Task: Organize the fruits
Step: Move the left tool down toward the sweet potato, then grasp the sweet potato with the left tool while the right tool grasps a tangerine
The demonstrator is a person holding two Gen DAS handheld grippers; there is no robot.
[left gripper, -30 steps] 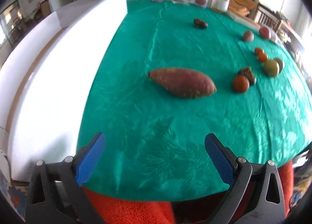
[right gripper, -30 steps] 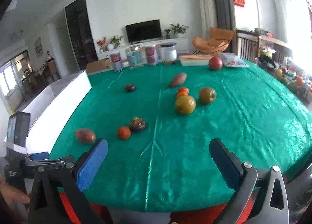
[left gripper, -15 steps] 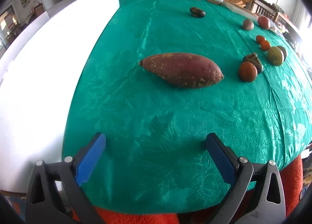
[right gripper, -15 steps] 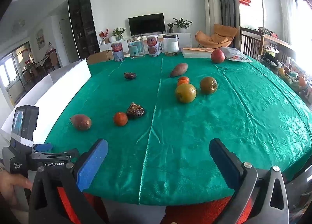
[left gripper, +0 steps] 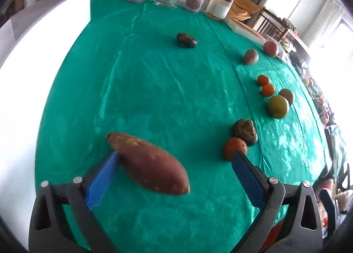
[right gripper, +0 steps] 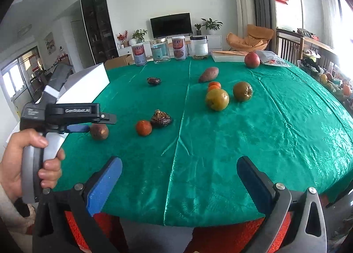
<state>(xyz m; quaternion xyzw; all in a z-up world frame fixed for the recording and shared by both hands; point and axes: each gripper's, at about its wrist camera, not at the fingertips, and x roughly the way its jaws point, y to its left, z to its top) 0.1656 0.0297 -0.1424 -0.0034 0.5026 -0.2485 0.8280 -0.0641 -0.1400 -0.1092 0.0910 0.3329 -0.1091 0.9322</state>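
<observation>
The left gripper, jaws spread wide, straddles the long reddish-brown sweet potato lying on the green-clothed desk, apparently lined up to clamp it, while the right gripper waits empty and equally wide apart near the desk's edge.

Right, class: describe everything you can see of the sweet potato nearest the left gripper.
The sweet potato is long, reddish-brown with pale scuffs, tapering to points. It lies on the green tablecloth between the open jaws of the left gripper, close against the left pad; contact is unclear. In the right view the gripper hides part of it.
</observation>
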